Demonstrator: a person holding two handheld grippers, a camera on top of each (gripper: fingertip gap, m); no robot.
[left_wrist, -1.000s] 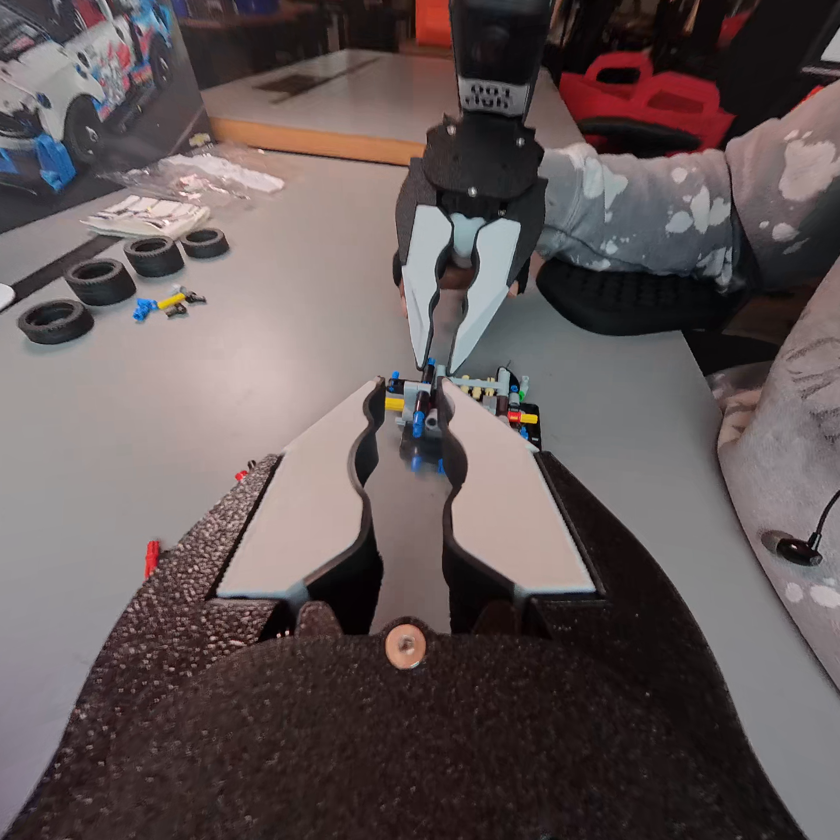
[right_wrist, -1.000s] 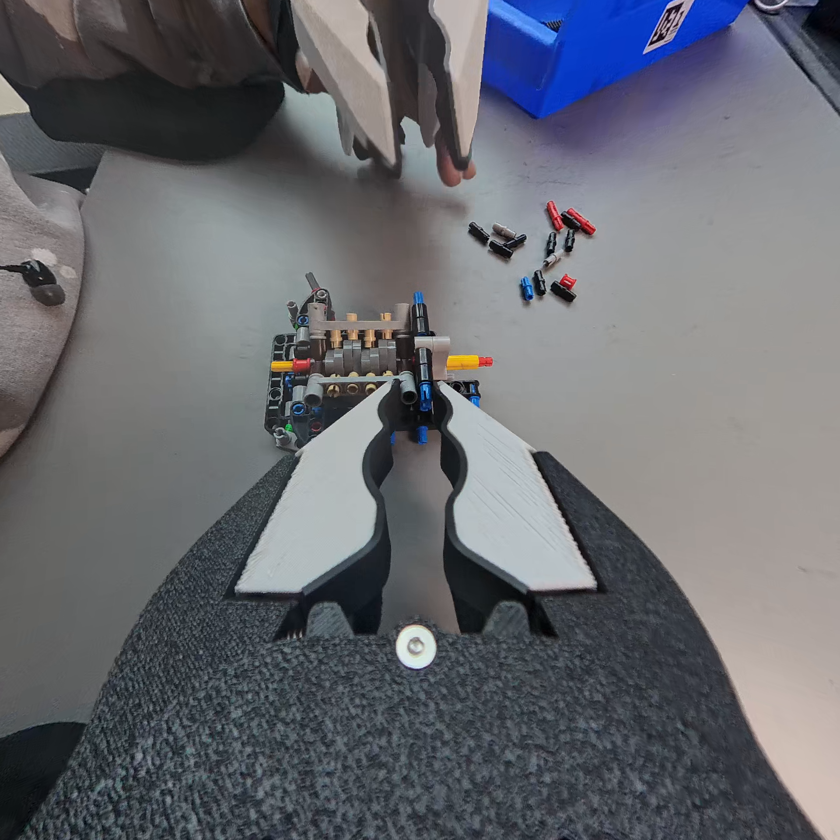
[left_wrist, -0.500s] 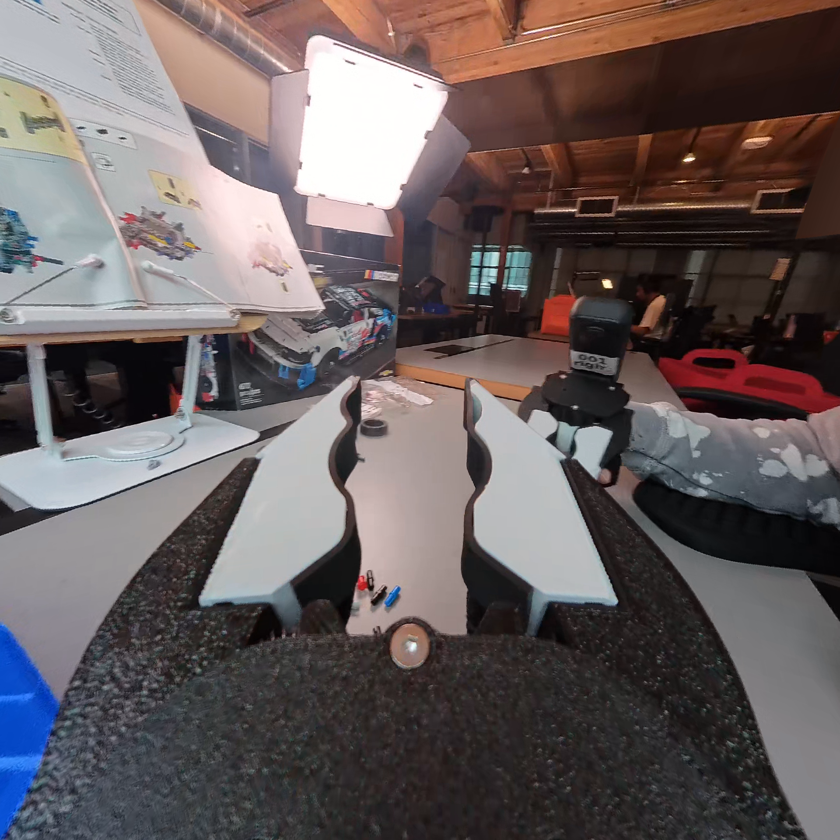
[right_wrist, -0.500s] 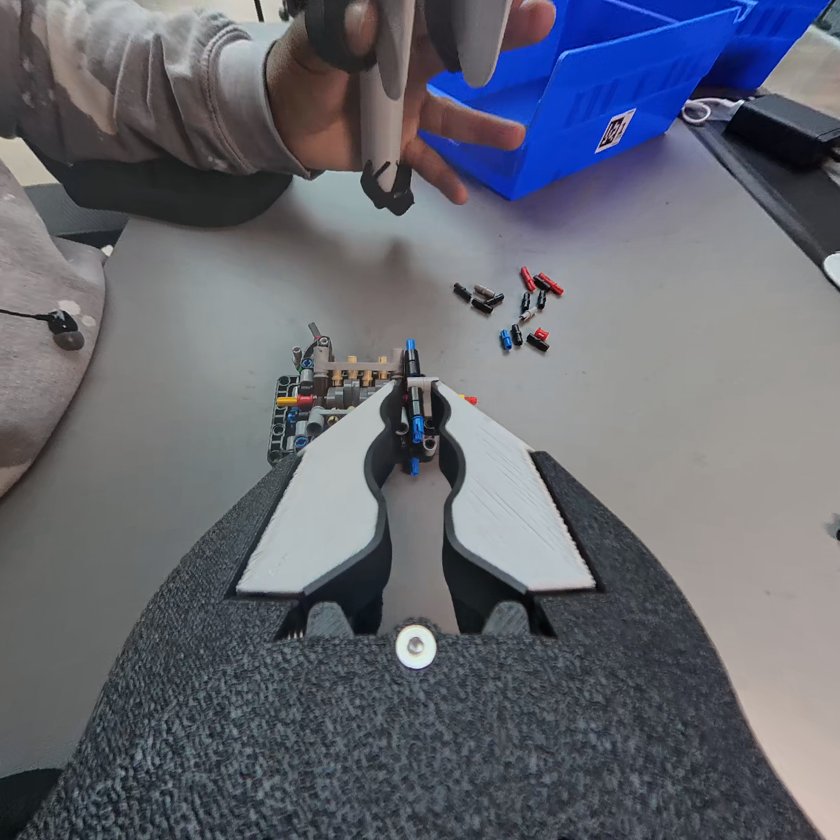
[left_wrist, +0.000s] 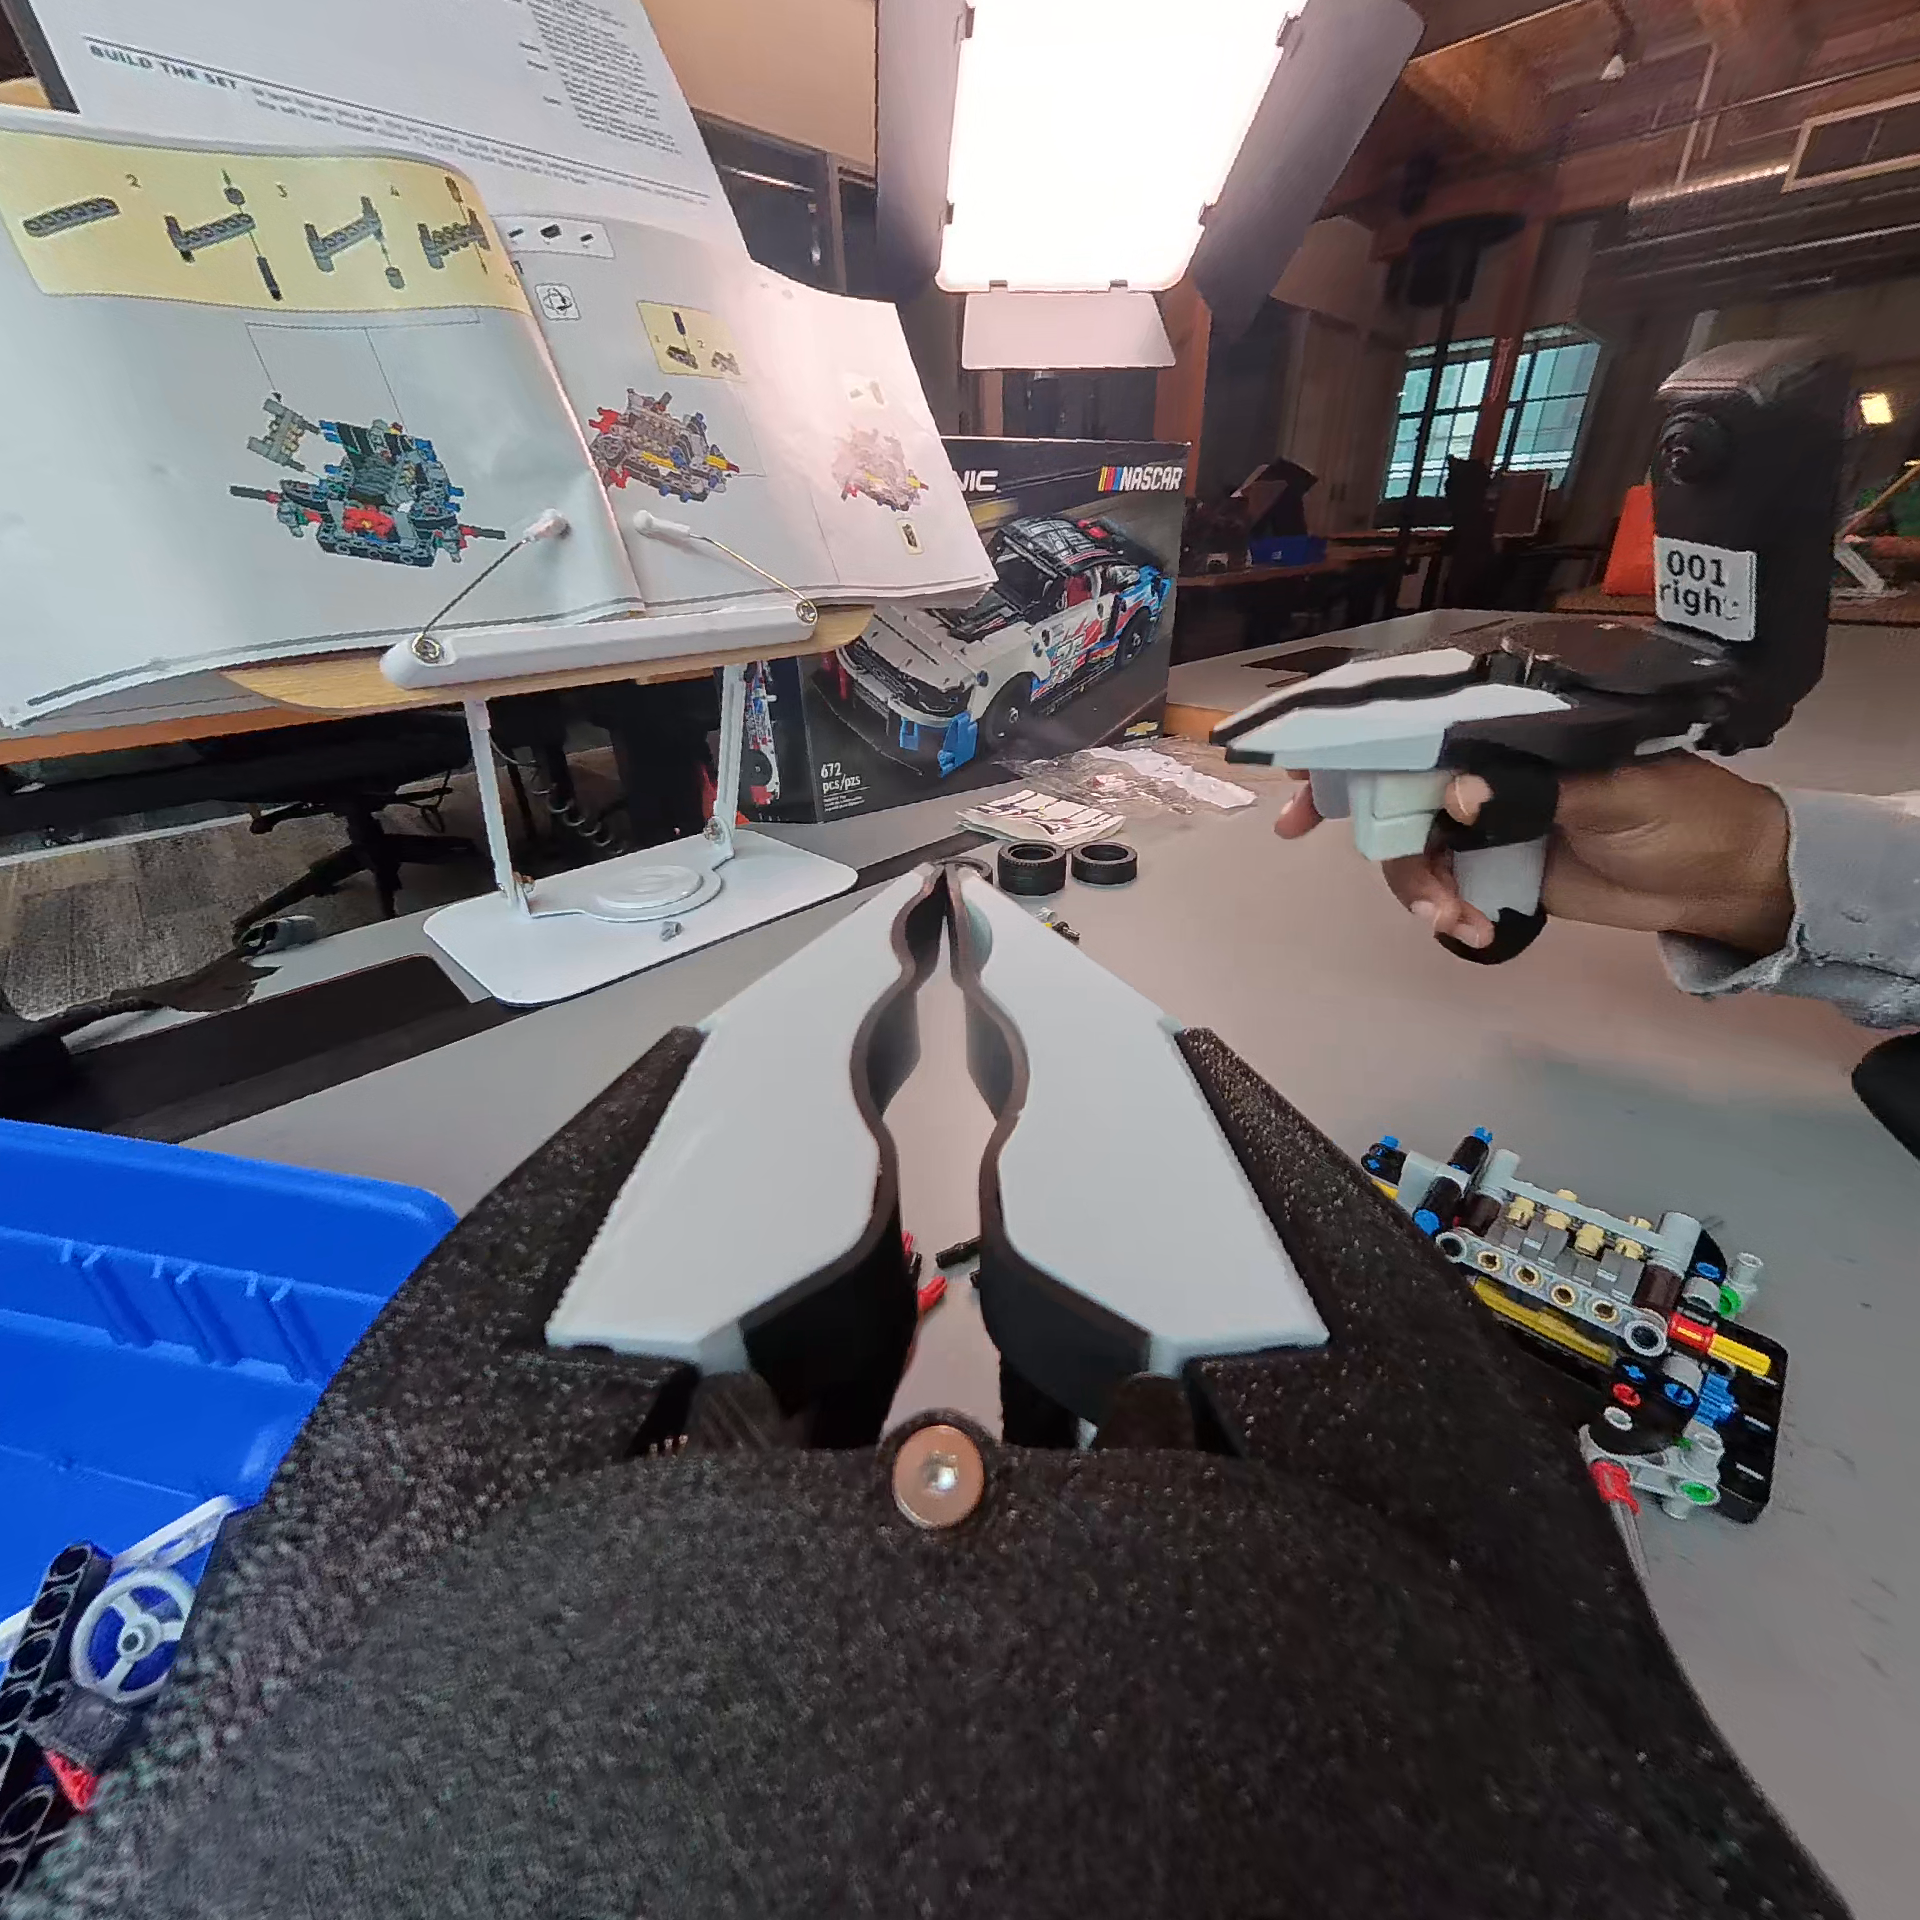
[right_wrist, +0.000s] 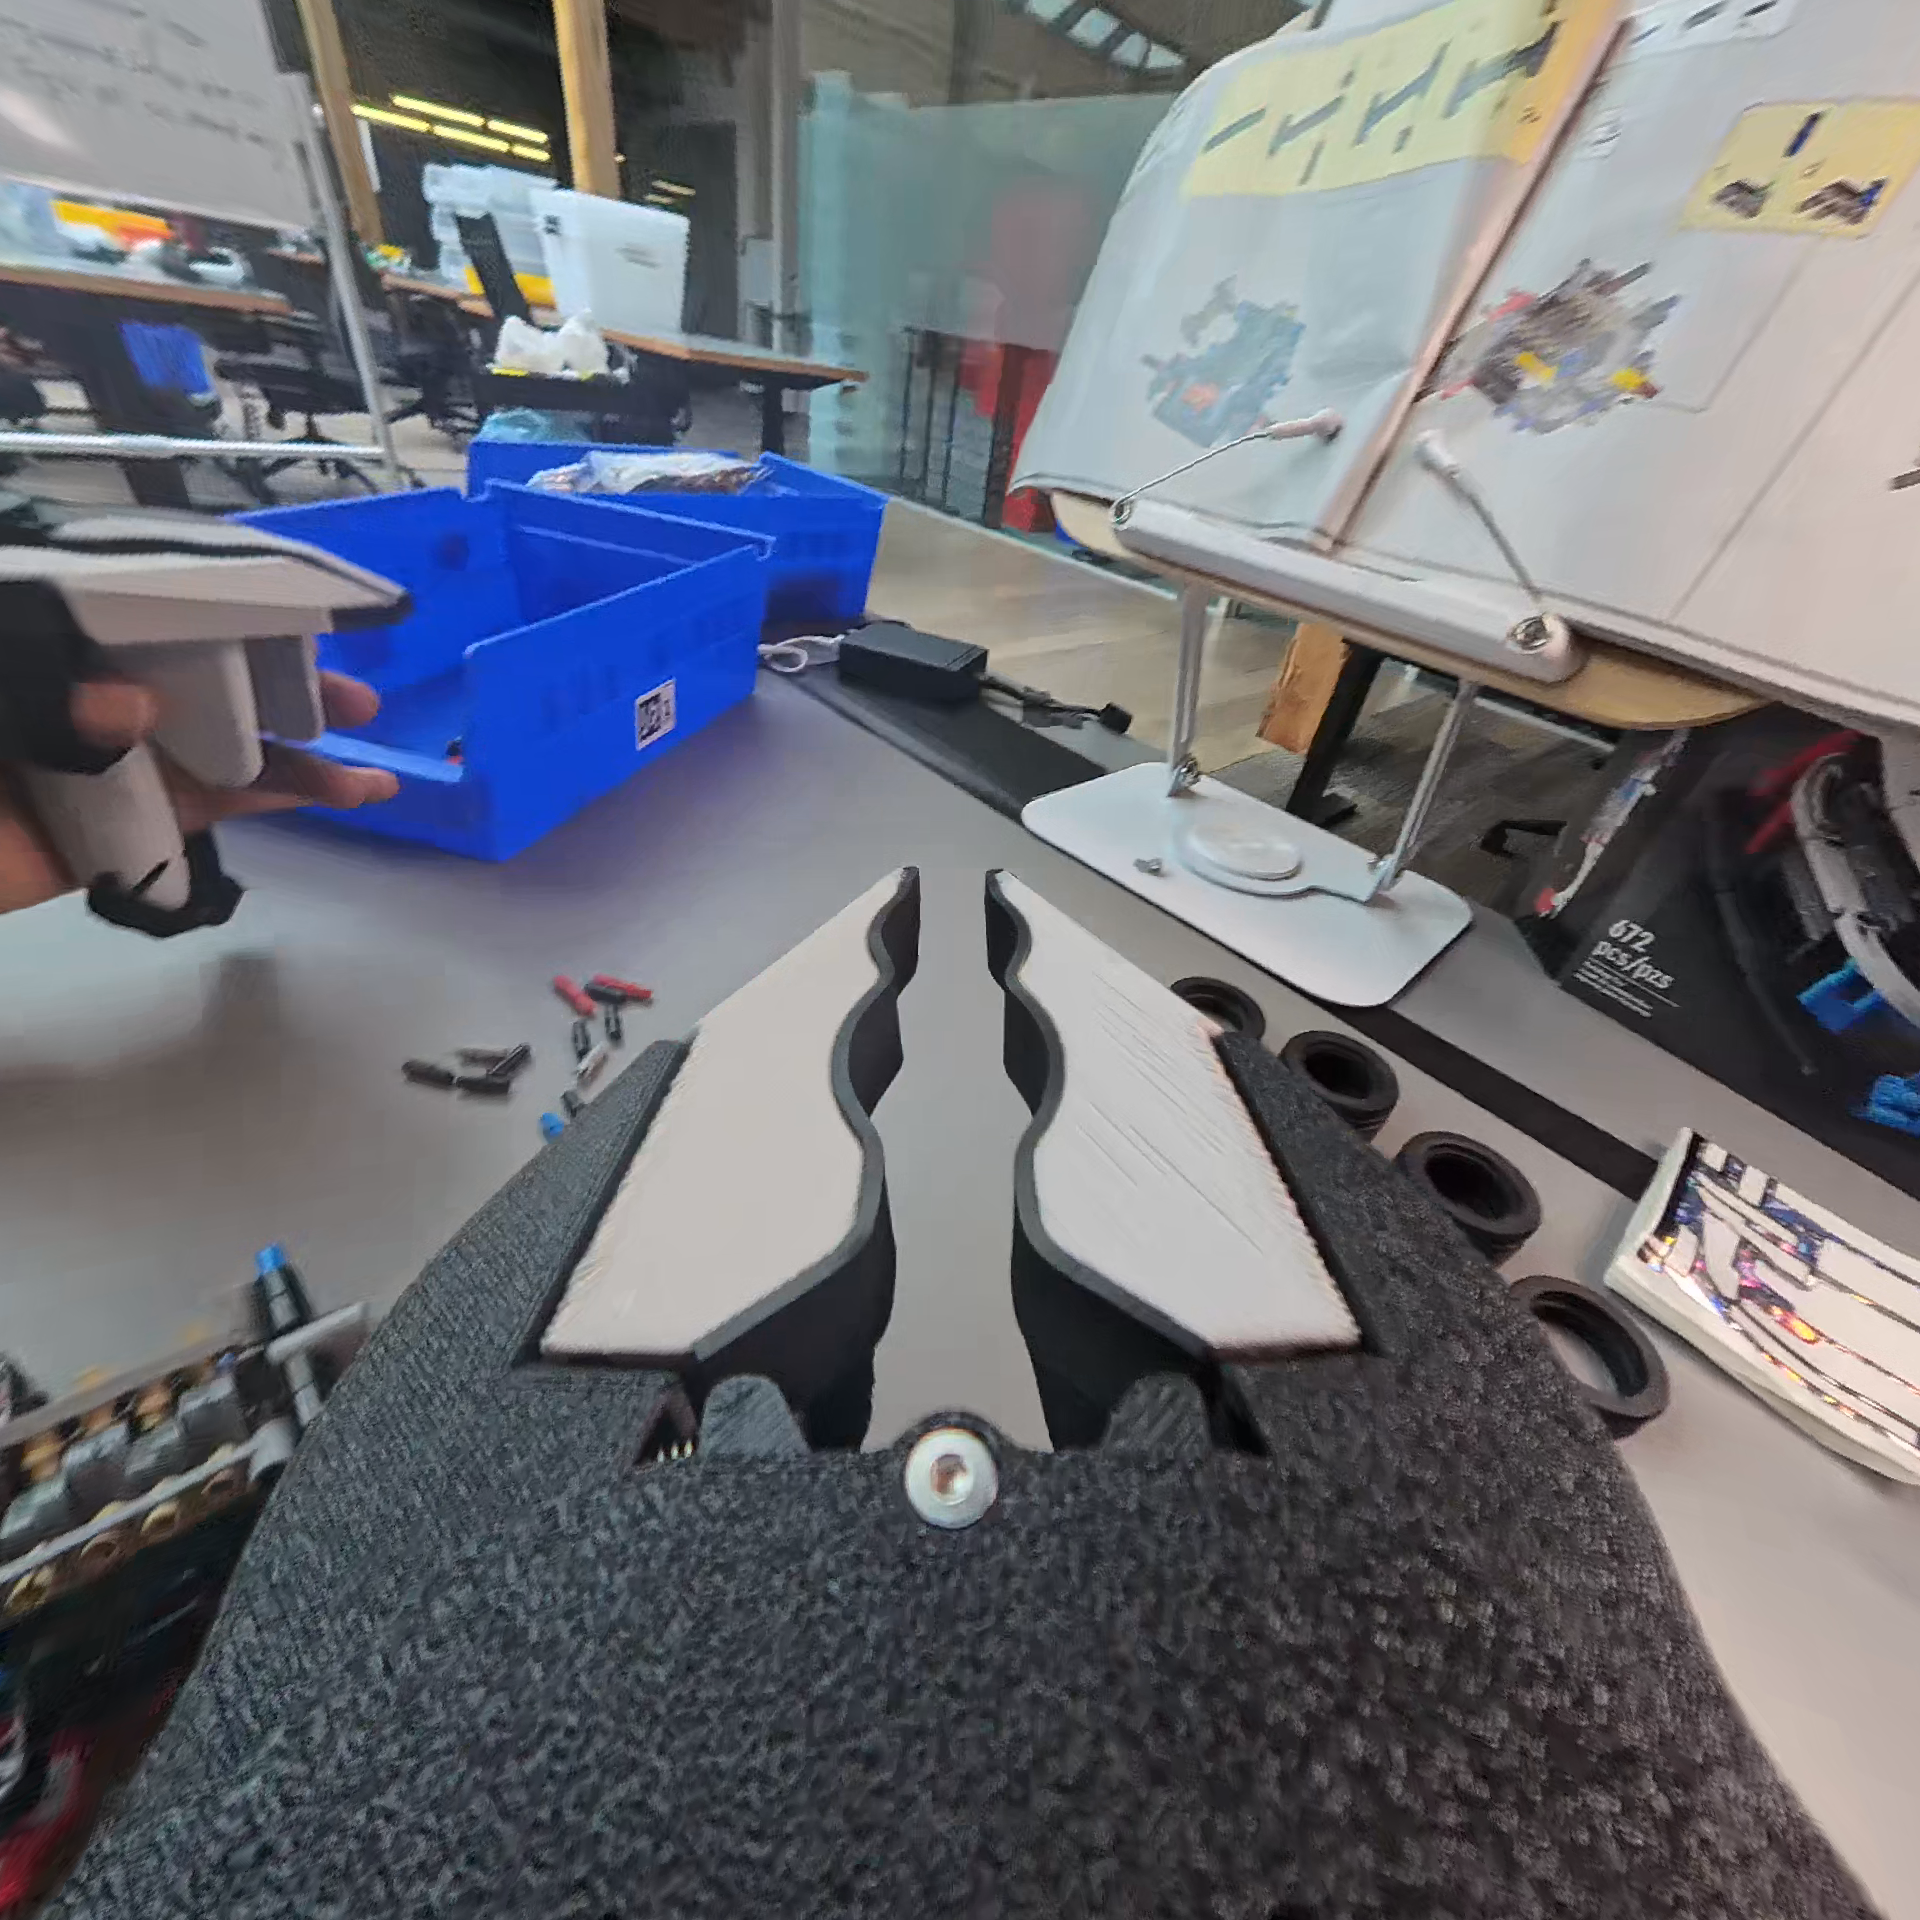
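Note:
My left gripper is shut and empty, held level above the grey table. My right gripper is slightly open with nothing between its fingers, also raised; it shows in the left wrist view, held in a hand. The left gripper shows at the left of the right wrist view. A small brick assembly of grey, black and coloured parts lies on the table between and below both grippers, touched by neither; it also shows in the right wrist view. Loose black and red pins lie near it.
An instruction booklet rests on a white stand. Blue bins stand at the left, one holding parts. Black tyres, a sticker sheet and the set's box lie behind. A bright lamp panel hangs beyond. My hands' fingertips stand some 20 centimetres from each other.
Both grippers have lifted off the brick assembly and tilted up to level. The left gripper opened, then shut. The right gripper's fingers left the assembly and narrowed.

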